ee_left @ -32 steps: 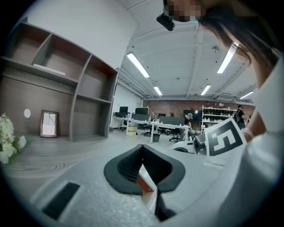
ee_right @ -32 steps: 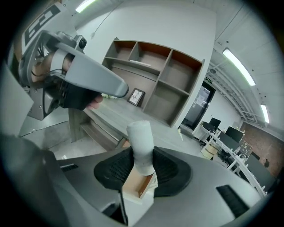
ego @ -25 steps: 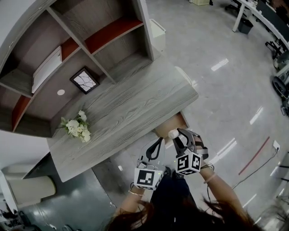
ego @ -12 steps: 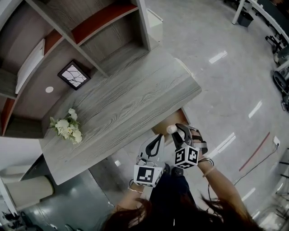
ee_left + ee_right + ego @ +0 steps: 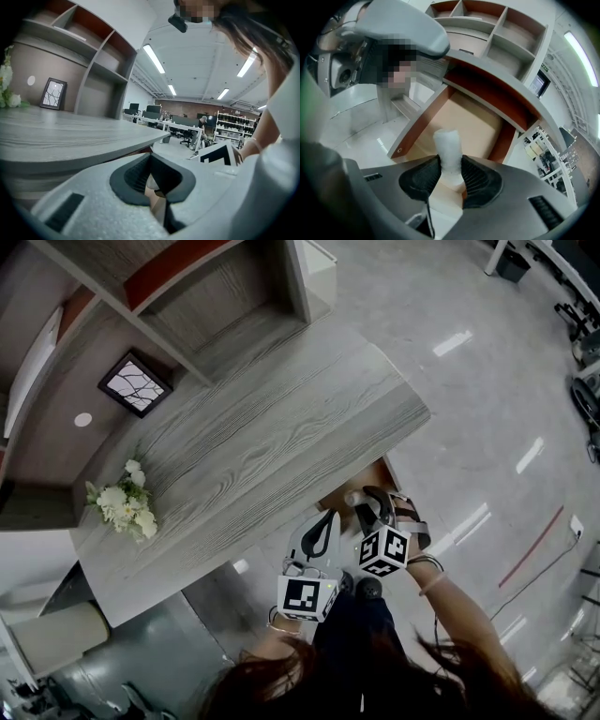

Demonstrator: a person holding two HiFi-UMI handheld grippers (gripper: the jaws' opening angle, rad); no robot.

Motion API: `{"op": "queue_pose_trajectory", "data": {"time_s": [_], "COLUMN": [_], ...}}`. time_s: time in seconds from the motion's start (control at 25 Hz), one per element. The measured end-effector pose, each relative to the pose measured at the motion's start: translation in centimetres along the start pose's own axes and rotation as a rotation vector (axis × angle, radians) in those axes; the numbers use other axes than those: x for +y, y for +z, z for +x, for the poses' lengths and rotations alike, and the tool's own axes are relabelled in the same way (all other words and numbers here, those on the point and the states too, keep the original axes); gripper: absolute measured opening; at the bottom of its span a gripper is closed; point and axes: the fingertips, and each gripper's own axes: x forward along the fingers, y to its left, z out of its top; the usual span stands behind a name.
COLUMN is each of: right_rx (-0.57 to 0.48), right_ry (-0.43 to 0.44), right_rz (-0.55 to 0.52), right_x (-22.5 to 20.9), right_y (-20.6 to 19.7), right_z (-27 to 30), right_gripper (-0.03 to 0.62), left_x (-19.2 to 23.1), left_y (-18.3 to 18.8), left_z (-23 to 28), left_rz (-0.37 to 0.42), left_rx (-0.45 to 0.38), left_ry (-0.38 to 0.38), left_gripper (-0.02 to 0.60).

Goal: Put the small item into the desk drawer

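Hanging at the open drawer, the small item is pinched by the right tool, not released yet. The left tool is closed, empty.

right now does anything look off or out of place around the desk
Nothing stands out: the drawer is open, the right gripper holds the white item over it, and the flowers sit tidily on the desk.

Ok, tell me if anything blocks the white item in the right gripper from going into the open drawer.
Nothing visible does. The right gripper holds the white item directly before the open drawer, whose tan floor shows bare; the desk top overhangs only its far end.
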Motion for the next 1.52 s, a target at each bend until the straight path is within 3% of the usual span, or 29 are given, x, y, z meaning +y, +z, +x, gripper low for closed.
{"op": "queue_pose_trajectory", "data": {"time_s": [0.6, 1.16, 1.52], "right_rx": [0.080, 0.103, 0.067], "right_ry": [0.087, 0.113, 0.113], "right_rz": [-0.037, -0.009, 0.062], "right_x": [2.0, 2.5, 2.2], "right_y": [-2.2, -3.0, -2.4], "right_z": [4.1, 5.0, 3.8], "right_gripper": [0.130, 0.143, 0.179], "left_x": [1.9, 2.1, 1.4], "left_y": [-3.1, -4.3, -3.4], "left_z": [1.6, 1.3, 1.1], "left_rz": [-0.005, -0.014, -0.004], "left_rx": [0.002, 0.017, 0.008], "left_ry": [0.023, 0.037, 0.041], "left_gripper": [0.015, 0.015, 0.015]}}
